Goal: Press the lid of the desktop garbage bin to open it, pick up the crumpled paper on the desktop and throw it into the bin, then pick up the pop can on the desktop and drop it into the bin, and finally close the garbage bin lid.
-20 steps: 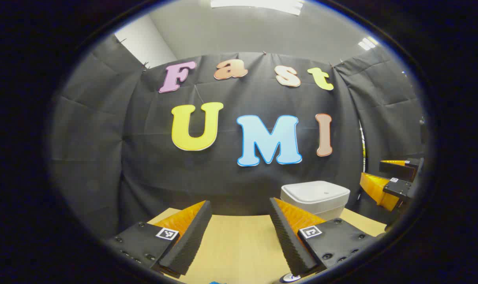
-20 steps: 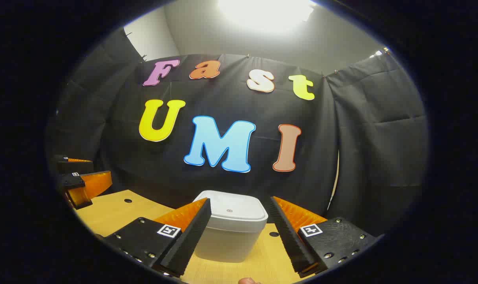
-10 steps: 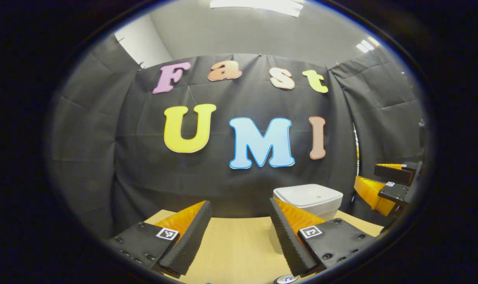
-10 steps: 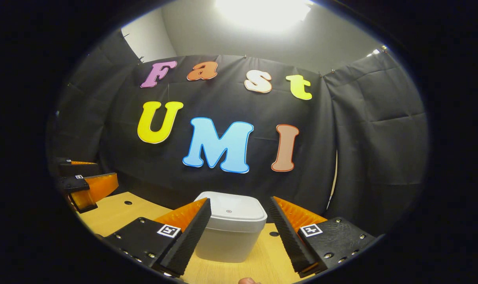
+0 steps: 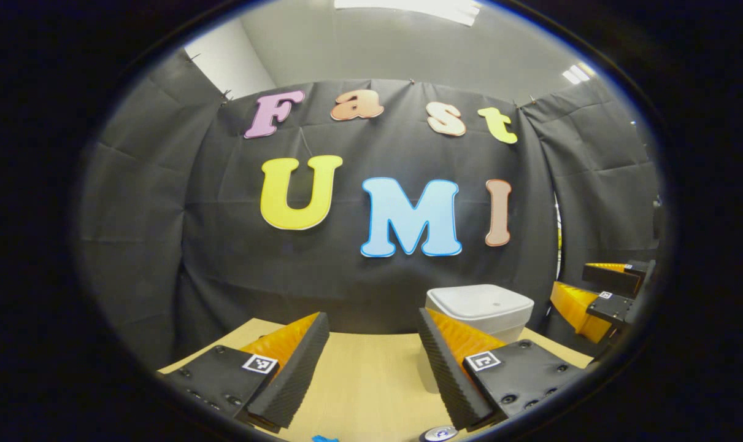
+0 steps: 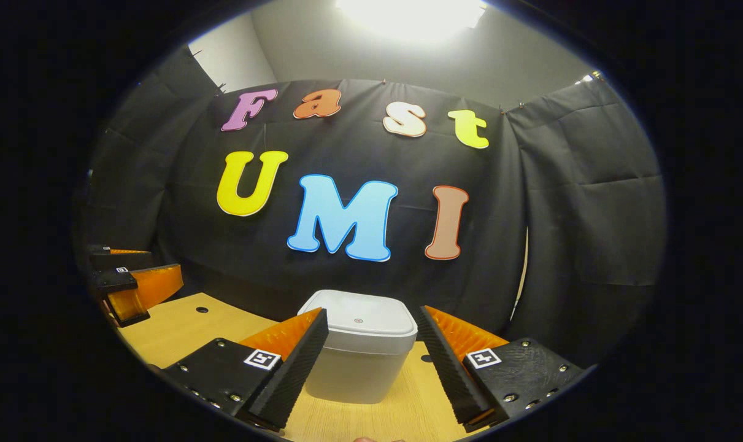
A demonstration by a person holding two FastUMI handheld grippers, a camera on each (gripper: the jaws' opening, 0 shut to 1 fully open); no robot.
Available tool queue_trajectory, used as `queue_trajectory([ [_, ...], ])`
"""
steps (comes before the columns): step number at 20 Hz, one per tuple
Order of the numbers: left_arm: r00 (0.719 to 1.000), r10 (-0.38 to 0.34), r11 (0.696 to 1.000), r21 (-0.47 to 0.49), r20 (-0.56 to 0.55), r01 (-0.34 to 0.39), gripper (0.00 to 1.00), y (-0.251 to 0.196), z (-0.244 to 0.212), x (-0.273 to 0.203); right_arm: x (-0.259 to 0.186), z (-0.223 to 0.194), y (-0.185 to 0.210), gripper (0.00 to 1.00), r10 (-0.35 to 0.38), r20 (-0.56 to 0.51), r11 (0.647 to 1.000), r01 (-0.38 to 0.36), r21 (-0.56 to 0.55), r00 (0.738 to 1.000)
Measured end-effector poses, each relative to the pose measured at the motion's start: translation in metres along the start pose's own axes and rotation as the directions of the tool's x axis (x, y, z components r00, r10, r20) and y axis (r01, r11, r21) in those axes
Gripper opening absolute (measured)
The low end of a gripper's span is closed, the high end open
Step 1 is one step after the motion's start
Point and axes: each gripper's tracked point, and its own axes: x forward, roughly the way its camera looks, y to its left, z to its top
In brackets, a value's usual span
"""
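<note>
The right gripper (image 6: 371, 362) has its two fingers spread wide apart, and they hold nothing. The white bin (image 6: 360, 347) sits on the table right between them, a little way ahead. The left gripper (image 5: 371, 362) is wide open too, and it holds nothing. In the left gripper view the bin (image 5: 480, 308) stands off to the right, at the back of the table near the black cloth wall.

The lid (image 6: 360, 320) is flat and closed, so I think the first step is still to do: press the lid to pop it open. The right gripper looks best placed for that. It needs to go forward and up, then push a finger tip down on the top of the lid.

The bin looks like smooth hard plastic, a box shape with round corners and a tiny dot in the middle of the lid. The table (image 6: 181, 328) is pale wood with small round holes. The insides of the fingers are ridged like little teeth.
</note>
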Motion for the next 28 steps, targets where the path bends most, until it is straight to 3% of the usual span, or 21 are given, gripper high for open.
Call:
queue_trajectory([
  [3,1.0,0.011,1.0,0.007,-0.005,-0.011,0.95,0.004,-0.001,0.001,0.004,-0.005,-0.001,0.94,-0.007,-0.013,1.0,0.007,0.002,1.0],
  [8,1.0,0.014,1.0,0.014,-0.007,-0.014,0.95,0.003,-0.001,0.003,0.007,-0.017,0.002,0.55,-0.005,-0.06,0.999,0.007,0.032,0.998],
  [9,1.0,0.011,1.0,0.013,-0.005,-0.011,0.96,0.002,-0.001,0.004,0.005,-0.02,0.003,0.53,-0.01,-0.072,0.999,0.012,0.03,0.997],
  [10,1.0,0.008,1.0,0.013,-0.004,-0.008,0.96,0.0,0.0,0.004,0.008,-0.022,0.001,0.41,-0.006,-0.071,1.0,0.008,0.03,0.997],
  [11,1.0,0.004,1.0,0.013,-0.002,-0.004,0.96,-0.002,0.001,0.004,0.009,-0.023,0.002,0.35,-0.005,-0.071,1.0,0.007,0.025,0.997],
  [13,1.0,-0.002,1.0,0.016,0.001,0.002,0.96,-0.004,0.002,0.005,0.008,-0.021,0.011,0.31,0.028,-0.063,0.999,-0.027,0.019,0.998],
  [14,1.0,-0.007,1.0,0.016,0.0,0.007,0.96,-0.005,0.001,0.007,0.003,-0.021,0.001,0.31,-0.018,-0.066,1.0,0.018,0.009,0.998],
  [15,1.0,-0.009,1.0,0.014,0.0,0.009,0.96,-0.006,0.0,0.006,0.023,-0.023,-0.003,0.12,-0.013,-0.052,1.0,0.014,0.013,0.999],
  [16,1.0,-0.01,1.0,0.012,0.0,0.01,0.96,-0.007,0.001,0.007,0.01,-0.019,0.003,0.0,-0.002,-0.054,1.0,0.003,0.019,0.999],
  [28,1.0,-0.006,1.0,0.01,-0.021,0.006,0.95,-0.007,-0.004,0.005,0.014,-0.03,0.019,0.0,0.076,-0.082,0.996,-0.073,0.05,0.994],
])
